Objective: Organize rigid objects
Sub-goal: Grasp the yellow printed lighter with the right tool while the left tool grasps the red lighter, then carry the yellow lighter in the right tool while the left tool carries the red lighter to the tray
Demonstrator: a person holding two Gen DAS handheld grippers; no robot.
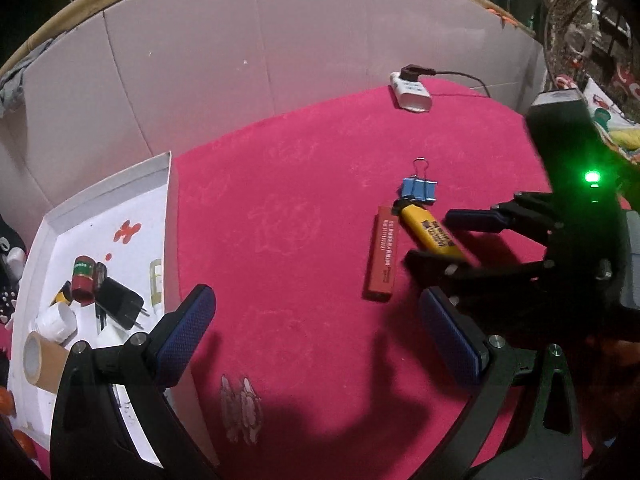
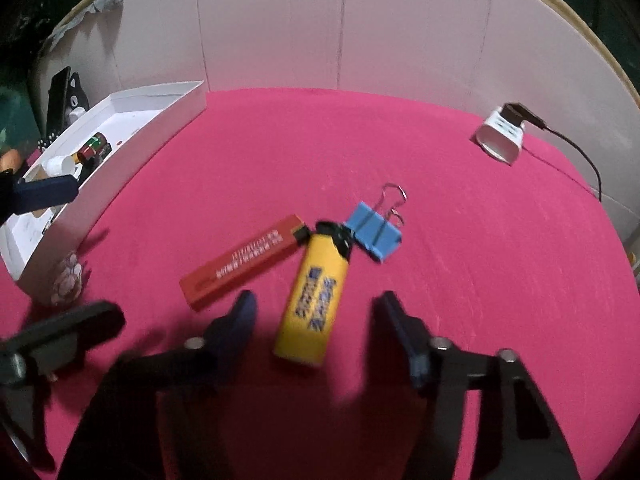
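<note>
A yellow lighter [image 1: 424, 228] [image 2: 314, 300] lies on the pink cloth. Its black top touches a blue binder clip [image 1: 418, 190] [image 2: 374, 234], and a flat red stick-shaped item [image 1: 384, 256] [image 2: 244, 264] lies beside it. My right gripper [image 2: 316, 300] [image 1: 430, 236] straddles the lighter's lower half. A gap shows on each side, so the pads are not pressing it. My left gripper [image 1: 318, 332] stands wide open over bare cloth to the left of these items, with nothing between its fingers.
A white open box [image 1: 100, 216] [image 2: 132, 148] at the left holds a red battery [image 1: 82, 278], a black plug [image 1: 120, 304], a tape roll [image 1: 40, 360] and other small items. A white adapter [image 1: 412, 94] [image 2: 500, 138] with a black cable lies at the far edge. White panels wall the back.
</note>
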